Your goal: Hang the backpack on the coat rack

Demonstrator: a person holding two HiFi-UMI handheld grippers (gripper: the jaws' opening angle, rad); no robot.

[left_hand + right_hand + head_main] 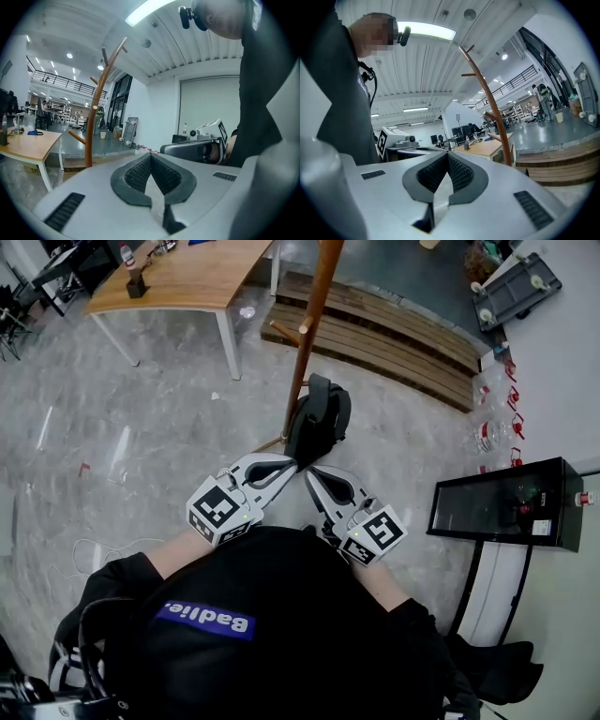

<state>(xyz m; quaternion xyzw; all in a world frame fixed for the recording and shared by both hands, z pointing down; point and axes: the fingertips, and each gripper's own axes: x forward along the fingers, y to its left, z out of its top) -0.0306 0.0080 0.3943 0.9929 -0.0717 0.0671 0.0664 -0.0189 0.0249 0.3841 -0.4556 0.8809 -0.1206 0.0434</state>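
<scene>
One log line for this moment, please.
left hand-held gripper shut, empty | right hand-held gripper shut, empty | backpack beside coat rack, unheld

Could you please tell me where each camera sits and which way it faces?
Head view: on the person's head, facing steeply down at backpack, coat rack; left gripper, right gripper and torso show.
Left gripper view: on the left gripper, facing along its shut jaws; torso at right.
Right gripper view: on the right gripper, likewise; torso at left.
All share the coat rack.
</scene>
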